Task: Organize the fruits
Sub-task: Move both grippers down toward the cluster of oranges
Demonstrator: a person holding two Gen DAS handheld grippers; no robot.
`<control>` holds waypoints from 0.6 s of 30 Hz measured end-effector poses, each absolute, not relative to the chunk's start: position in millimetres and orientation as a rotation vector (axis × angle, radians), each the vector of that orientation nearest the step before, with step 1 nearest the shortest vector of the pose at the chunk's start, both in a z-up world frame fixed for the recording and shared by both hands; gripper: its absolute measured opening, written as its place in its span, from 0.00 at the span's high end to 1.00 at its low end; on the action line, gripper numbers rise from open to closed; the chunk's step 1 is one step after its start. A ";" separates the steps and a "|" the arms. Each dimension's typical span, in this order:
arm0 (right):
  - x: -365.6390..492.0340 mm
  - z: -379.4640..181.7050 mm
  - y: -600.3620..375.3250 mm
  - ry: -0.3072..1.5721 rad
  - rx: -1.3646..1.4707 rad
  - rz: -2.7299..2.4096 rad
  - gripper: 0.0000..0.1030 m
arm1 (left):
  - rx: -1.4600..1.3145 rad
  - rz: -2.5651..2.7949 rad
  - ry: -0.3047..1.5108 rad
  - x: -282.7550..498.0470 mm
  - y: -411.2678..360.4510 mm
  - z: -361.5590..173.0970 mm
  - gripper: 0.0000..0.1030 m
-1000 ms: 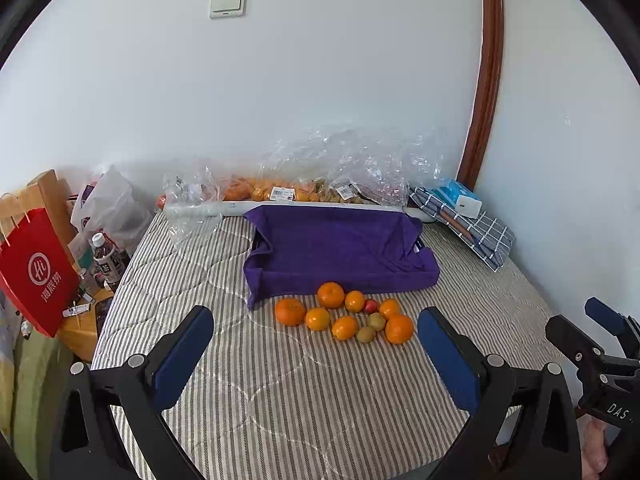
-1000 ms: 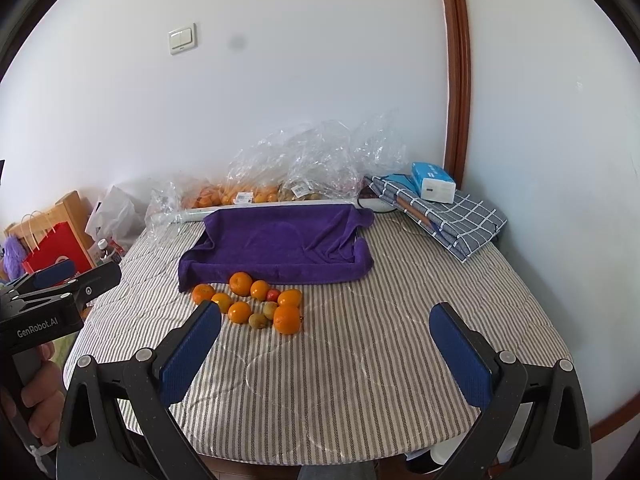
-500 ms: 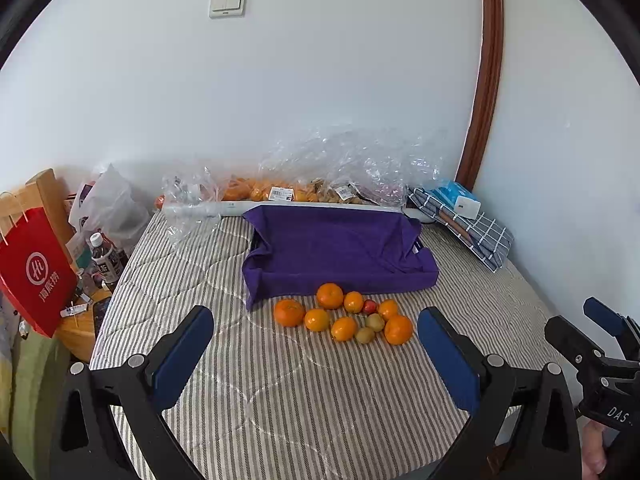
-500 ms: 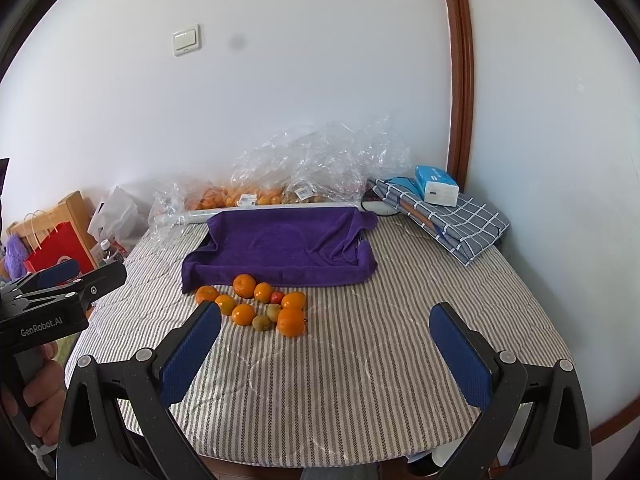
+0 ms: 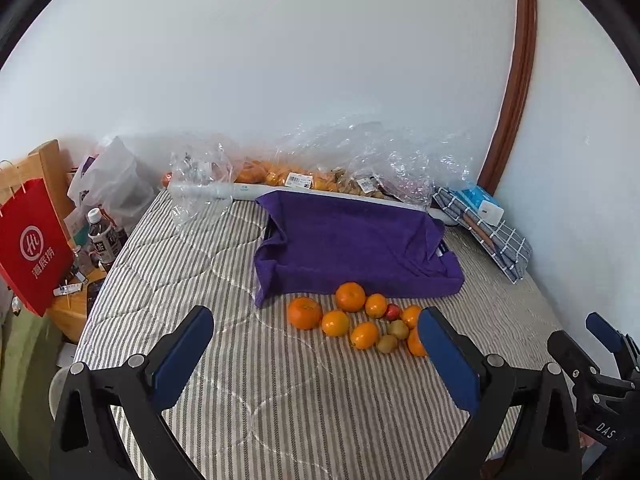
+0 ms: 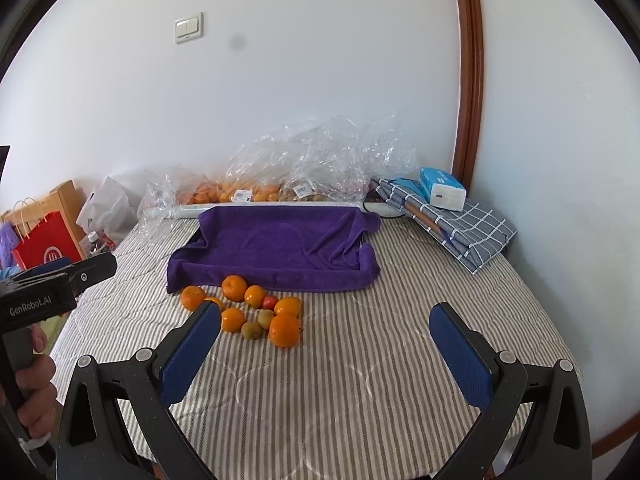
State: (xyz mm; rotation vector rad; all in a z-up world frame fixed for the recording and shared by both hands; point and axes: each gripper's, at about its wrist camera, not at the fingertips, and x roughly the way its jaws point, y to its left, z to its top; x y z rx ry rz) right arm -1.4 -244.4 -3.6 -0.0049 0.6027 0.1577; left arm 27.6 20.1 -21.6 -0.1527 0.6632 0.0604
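White room w/ a striped quilt (image 6: 360, 380) spread over a bed or table. Can't tell which.

Nearest: both tongs hang over the bare stripes. The left gripper (image 5: 316, 346) is spread wide w/ nothing in it. The right gripper (image 6: 326, 344) is spread wide too, also w/ nothing in it. A hand (image 6: 34, 404) holds the left one's handle.

Next out: the fruit pile, sitting on the quilt just in front of the purple towel (image 6: 276, 248). The pile is mostly oranges (image 5: 305, 313), big and small. There are two brown kiwis (image 6: 252, 330) and one little red fruit (image 6: 270, 302), maybe a small apple. Many touch each other.

My guess on handling:
- The oranges are round and firm w/ bumpy skin, so they should not slip much. They will roll if bumped.
- The kiwis are small and prob. soft, so squeeze gently.
- Grab each one across its fat middle, pads on 2 sides.
- Start at the outside of the pile, e.g. the big orange (image 6: 285, 330) on the near right, so the others don't get pushed.

The towel is draped over what looks like a tray, w/ a dip in the middle. Prob. the fruit goes there.

Far back by the wall: crinkly clear bags (image 6: 320, 156) w/ more fruit inside. A folded checked cloth (image 6: 472, 232) w/ a tissue pack (image 6: 444, 190) on top is at the right. A red bag (image 5: 30, 248) is off the left side.
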 end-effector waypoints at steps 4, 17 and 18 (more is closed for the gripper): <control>22.9 -33.2 -245.3 0.647 0.019 0.143 0.00 | -0.155 0.103 0.713 44.1 35.2 -49.0 0.00; 83.2 -128.8 -229.1 0.844 0.166 0.274 0.32 | -0.148 0.140 0.886 75.4 76.9 -129.1 0.08; 85.4 -130.4 -226.1 0.841 0.173 0.282 0.33 | -0.143 0.136 0.892 77.1 76.9 -130.5 0.08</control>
